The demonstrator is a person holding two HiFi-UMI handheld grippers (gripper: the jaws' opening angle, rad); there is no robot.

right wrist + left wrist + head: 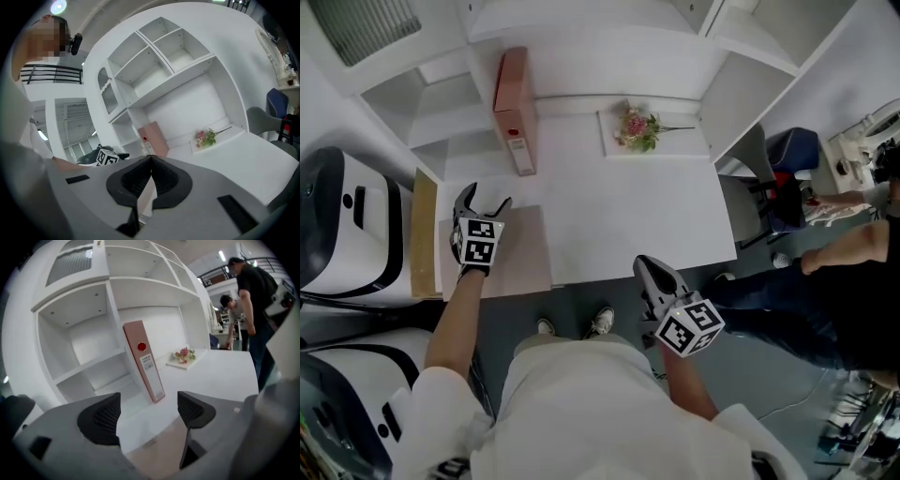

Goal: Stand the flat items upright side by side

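The pink binder [514, 108] is standing upright, spine facing the person. In front of it, the left gripper [487, 199] is hovering spread and empty over a flat folder [530, 253]. The right gripper [652, 270] is pressing its jaws together on nothing.

Open-plan office or lab: white desk [628, 206], cubby shelves [84, 343], pink binder [514, 108], blue swivel chair [792, 155], people [255, 301] standing nearby.

- I see a white desk [628, 206] filling the middle of the head view, most of its top bare.
- A pink binder [514, 108] stands upright at its upper left, beside the shelves [431, 103].
- A pale folder [530, 255] lies flat at the desk's lower left, reaching the front edge.
- A white tray [680, 142] sits at the upper middle by the back wall, with flowers [636, 127] lying on it.
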